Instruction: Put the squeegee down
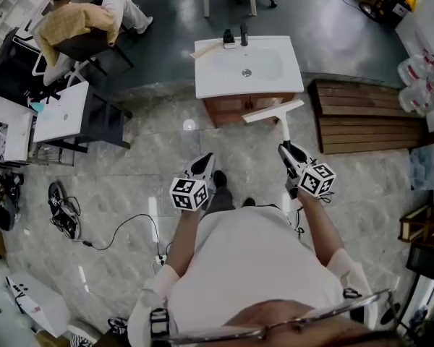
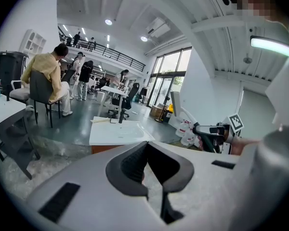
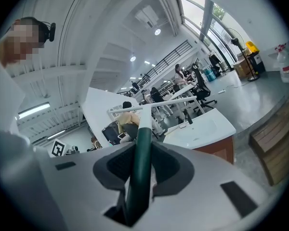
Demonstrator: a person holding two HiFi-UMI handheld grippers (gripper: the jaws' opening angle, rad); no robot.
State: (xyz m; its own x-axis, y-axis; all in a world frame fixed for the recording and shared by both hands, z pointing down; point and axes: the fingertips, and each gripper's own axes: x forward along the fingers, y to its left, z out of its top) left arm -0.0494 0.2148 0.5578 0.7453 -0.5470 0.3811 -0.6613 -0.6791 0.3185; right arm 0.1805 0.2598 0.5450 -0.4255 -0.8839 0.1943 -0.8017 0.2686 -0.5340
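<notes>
Two hand-held grippers are held out over the stone floor, on the near side of the white sink. The left hand-held gripper is seen with its jaws pressed together, and nothing is held in it. The right hand-held gripper is closed part way on the squeegee, which is gripped by its dark green handle. The squeegee is pointed toward the sink. Its long white blade is carried in the air, in front of the right end of the wooden cabinet under the sink. On the far rim of the sink a black tap is set. Farther off, beyond the sink and to its left, a person in a yellow top is seated on a dark chair.
</notes>
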